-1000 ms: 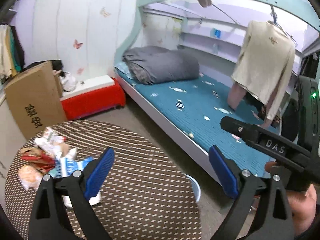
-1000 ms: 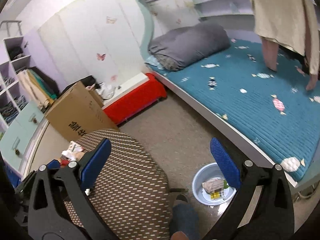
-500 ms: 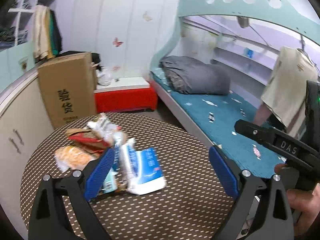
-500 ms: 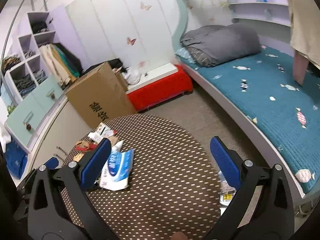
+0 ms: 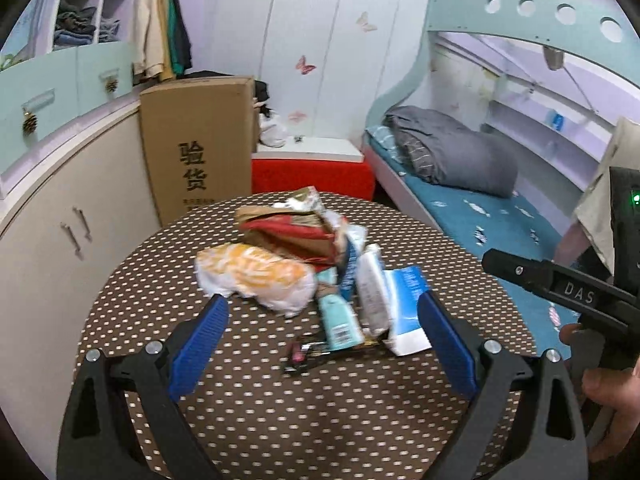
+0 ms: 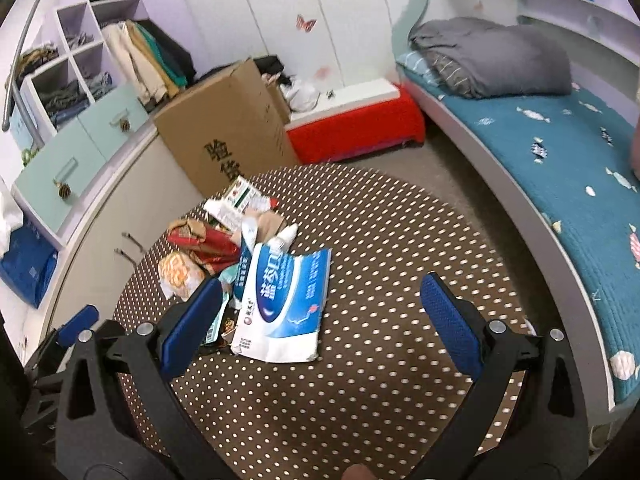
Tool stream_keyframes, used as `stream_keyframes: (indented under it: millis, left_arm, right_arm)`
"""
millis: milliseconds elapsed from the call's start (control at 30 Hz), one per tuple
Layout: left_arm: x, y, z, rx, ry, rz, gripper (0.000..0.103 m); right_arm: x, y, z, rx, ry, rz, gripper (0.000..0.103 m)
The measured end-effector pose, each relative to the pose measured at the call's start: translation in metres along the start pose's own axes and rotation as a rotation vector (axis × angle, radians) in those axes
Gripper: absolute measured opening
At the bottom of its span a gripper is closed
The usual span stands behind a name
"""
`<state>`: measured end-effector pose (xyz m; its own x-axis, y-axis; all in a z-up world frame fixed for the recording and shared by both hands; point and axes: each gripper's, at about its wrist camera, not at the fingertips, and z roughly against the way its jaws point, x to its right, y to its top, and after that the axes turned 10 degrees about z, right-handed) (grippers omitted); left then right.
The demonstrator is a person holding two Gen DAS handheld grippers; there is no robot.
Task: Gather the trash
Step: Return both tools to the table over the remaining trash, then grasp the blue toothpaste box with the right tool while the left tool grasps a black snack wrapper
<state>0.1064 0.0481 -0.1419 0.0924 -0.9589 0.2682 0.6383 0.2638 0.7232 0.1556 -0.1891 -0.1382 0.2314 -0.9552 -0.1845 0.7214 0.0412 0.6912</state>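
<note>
Here we go: both views have swung off the bed and floor and onto the round dotted table (image 5: 280,420), and the trash pile (image 5: 304,264) that sat off at the left edge of the picture a second ago now lies dead ahead of me. That puts the collecting within reach at last.

My left gripper (image 5: 322,330) hangs over the near side of the table, jaws spread wide and holding nothing, the pile framed between the blue pads. My right gripper (image 6: 320,320) is just as wide open and just as empty, over the table's middle.

The heap sits toward the far left edge of the table: a crumpled orange-and-white wrapper (image 5: 256,276) on its left, a red packet (image 5: 296,236) behind, a teal tube (image 5: 338,316) and a small dark wrapper (image 5: 304,354) nearest me. The big blue-and-white bag (image 6: 286,304) lies flat at the pile's right, closest to my right jaws.

I'd reckon that bag is the first pick, though flat plastic on a tabletop may slip the pads. The basin I glimpsed on the floor is now out of sight.
</note>
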Motion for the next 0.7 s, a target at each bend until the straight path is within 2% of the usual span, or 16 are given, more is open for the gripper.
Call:
stream_keyframes:
  millis: [300, 500, 533, 567, 600, 700]
  left_arm:
    - [-0.037, -0.013, -0.015, -0.043, 0.064, 0.021, 0.093]
    - [-0.037, -0.024, -0.029, -0.102, 0.026, -0.029, 0.093]
    - [-0.034, -0.026, -0.033, -0.112, 0.021, -0.05, 0.093]
    - [-0.03, -0.027, -0.037, -0.124, 0.012, -0.074, 0.093]
    - [-0.027, -0.029, -0.04, -0.132, 0.006, -0.091, 0.093]
    - [-0.015, -0.034, -0.056, -0.159, -0.003, -0.168, 0.093]
  right_arm:
    - [-0.025, -0.004, -0.066, -0.155, 0.019, 0.049, 0.097]
    - [-0.035, -0.011, -0.101, -0.225, -0.001, 0.089, 0.097]
    - [-0.034, -0.013, -0.104, -0.227, -0.004, 0.096, 0.095]
    - [-0.035, -0.014, -0.103, -0.213, -0.015, 0.11, 0.086]
    - [-0.034, -0.015, -0.1, -0.201, -0.023, 0.122, 0.072]
    - [-0.028, -0.014, -0.094, -0.194, 0.008, 0.116, 0.067]
